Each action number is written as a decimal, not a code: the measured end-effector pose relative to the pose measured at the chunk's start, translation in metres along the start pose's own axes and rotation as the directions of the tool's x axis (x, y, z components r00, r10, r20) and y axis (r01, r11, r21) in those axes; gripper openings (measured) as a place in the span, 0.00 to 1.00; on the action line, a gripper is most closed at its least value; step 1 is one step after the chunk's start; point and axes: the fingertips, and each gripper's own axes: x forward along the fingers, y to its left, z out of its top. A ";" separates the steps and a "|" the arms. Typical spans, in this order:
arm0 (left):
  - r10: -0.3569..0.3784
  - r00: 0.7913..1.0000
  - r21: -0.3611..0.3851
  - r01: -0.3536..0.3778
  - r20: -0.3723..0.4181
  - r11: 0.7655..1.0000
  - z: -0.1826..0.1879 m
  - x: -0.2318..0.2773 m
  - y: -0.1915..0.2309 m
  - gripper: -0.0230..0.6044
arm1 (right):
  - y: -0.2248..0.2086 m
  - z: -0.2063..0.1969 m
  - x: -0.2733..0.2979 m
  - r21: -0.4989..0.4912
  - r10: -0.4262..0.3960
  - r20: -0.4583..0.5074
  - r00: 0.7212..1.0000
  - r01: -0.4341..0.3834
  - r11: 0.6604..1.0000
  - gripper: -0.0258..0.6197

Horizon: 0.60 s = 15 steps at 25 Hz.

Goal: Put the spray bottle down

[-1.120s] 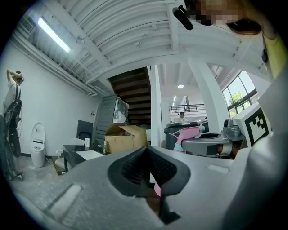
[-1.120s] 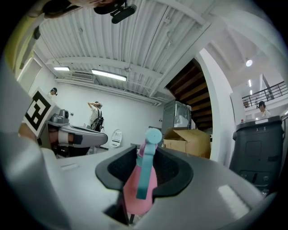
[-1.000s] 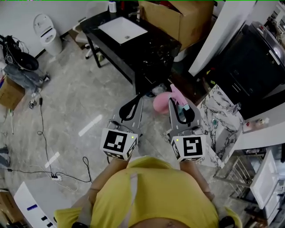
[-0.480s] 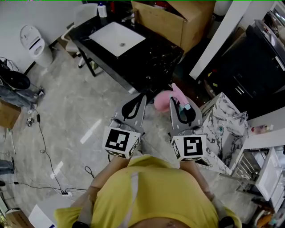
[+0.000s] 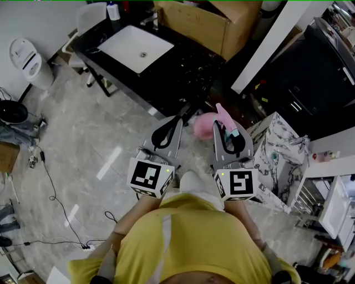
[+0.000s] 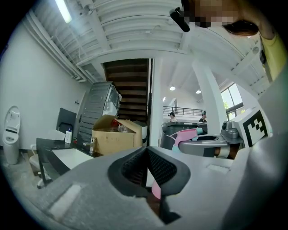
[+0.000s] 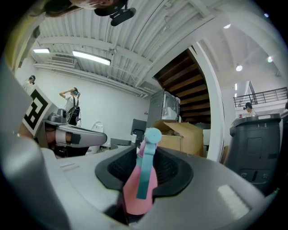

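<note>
A pink spray bottle [image 5: 205, 125] with a teal trigger [image 7: 145, 168] sits upright between the jaws of my right gripper [image 5: 227, 135], which is shut on its neck. In the right gripper view the bottle [image 7: 140, 188] fills the gap between the dark pads, nozzle pointing forward. My left gripper [image 5: 172, 122] is held level beside it, jaws shut with their tips touching [image 6: 147, 151] and nothing held. Both grippers hang in the air in front of the person, short of a black counter [image 5: 183, 72].
The black counter holds a white basin [image 5: 136, 49] and a small bottle [image 5: 113, 9]. An open cardboard box [image 5: 205, 19] stands behind it. A marble-patterned block [image 5: 277, 155] lies to the right, a white bin [image 5: 25, 55] and floor cables [image 5: 52, 186] to the left.
Both grippers have travelled together toward the black counter, so the counter and basin sit larger and farther left in view. The bottle stays gripped in the right gripper.
</note>
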 end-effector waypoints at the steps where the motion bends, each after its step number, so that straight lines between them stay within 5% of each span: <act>1: -0.002 1.000 -0.005 0.002 -0.003 1.000 -0.002 0.002 0.002 0.04 | 0.000 0.000 0.003 -0.003 0.000 -0.001 1.000 0.000 1.000 0.21; 15: -0.009 1.000 -0.005 0.009 -0.009 1.000 -0.005 0.065 0.042 0.04 | -0.028 -0.007 0.086 -0.017 0.023 0.015 1.000 -0.022 1.000 0.21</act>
